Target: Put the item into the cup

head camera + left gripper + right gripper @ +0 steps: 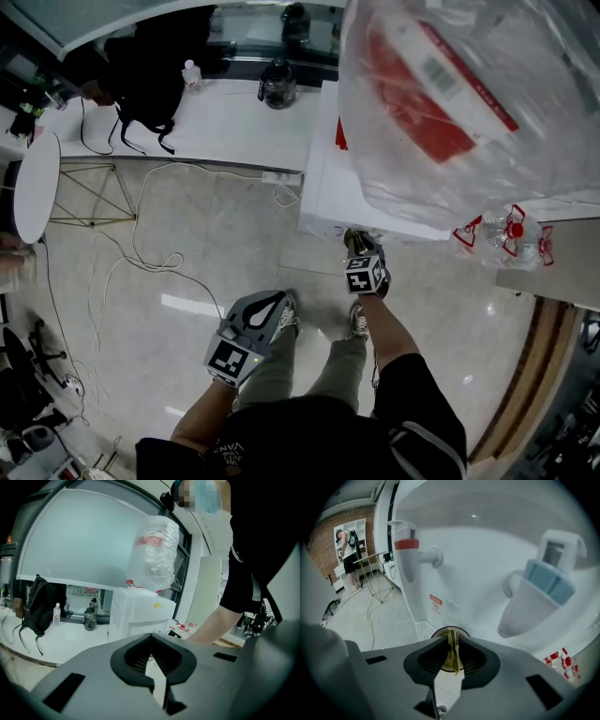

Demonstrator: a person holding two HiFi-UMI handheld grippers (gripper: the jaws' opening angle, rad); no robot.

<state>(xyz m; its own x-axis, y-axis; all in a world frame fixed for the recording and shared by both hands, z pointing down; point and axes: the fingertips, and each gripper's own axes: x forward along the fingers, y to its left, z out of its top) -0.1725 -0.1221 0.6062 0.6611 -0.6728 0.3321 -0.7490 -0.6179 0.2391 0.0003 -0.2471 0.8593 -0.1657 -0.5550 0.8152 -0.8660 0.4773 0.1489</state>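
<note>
While the person stands facing the white water dispenser [323, 178], head view: L gripper [279, 305] sits low by the legs. R gripper [356, 246] is up at the dispenser's base, w/ a plastic bag [450, 112] on top of the unit.

L gripper view: jaws pressed together, nothing btwn them; dispenser and bag ahead.

R gripper view: jaws clamped on a thin yellow item [453, 650], which hangs over the mouth of the cup [439, 630]. Cup sits below the red tap [407, 545] and blue tap [548, 581].
</note>
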